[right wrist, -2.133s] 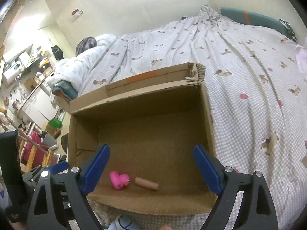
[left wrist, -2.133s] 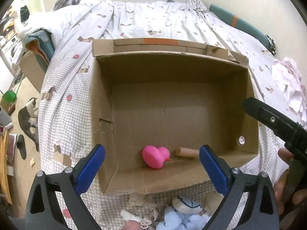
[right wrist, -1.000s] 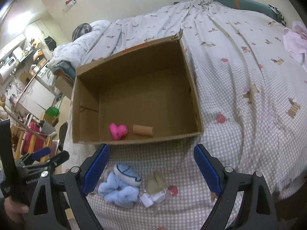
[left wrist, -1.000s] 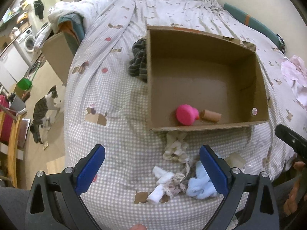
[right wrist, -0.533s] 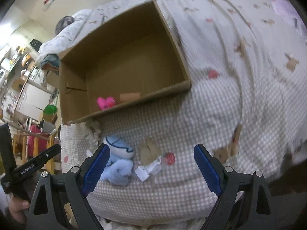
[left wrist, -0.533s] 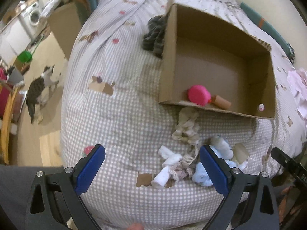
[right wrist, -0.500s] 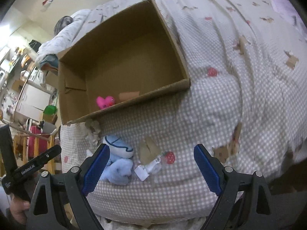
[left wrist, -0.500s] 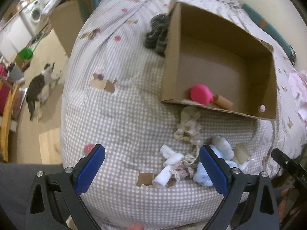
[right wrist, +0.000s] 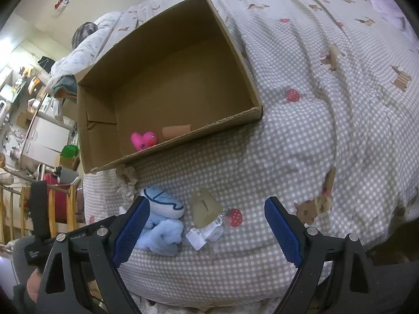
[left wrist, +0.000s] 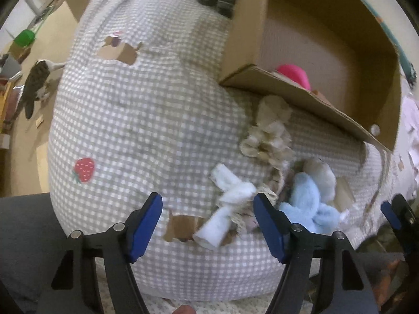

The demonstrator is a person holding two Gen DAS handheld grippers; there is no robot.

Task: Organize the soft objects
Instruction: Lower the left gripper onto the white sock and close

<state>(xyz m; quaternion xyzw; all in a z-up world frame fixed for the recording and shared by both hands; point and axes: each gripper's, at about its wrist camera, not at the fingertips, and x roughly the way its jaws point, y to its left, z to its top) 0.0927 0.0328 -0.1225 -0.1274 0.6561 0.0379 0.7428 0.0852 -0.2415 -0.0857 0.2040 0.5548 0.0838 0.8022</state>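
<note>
The left tool [left wrist: 207, 218] hangs straight down over the near edge of the bed [left wrist: 146, 120], its jaws having just been closing but still spread, with the white rolled sock [left wrist: 225, 209] between them and untouched by the blue pads. The right tool [right wrist: 204, 222] hovers over the same pile, jaws wide and holding nothing.

To do this step well, I judge the left tool should sink until its pads bracket the thick middle of the sock, then squeeze firmly, because fluffy cloth compresses and slips. It should stay clear of the lace-trimmed fabric [left wrist: 269, 136] tangled beside the sock, or both may lift together. Pressing too deep would pinch the gingham bedcover.

The soft things lie in a loose heap just before the cardboard box [left wrist: 288, 89]: the white sock, terry-like and knotted; a beige frilly piece; a pale blue plush toy [right wrist: 162, 225] with a stitched dark outline; a flat khaki piece [right wrist: 204, 206] with a paper tag. Inside the box sit 2 items: a glossy pink duck [right wrist: 144, 140] and a tan cylinder [right wrist: 175, 131], smooth and firm-looking.
</note>
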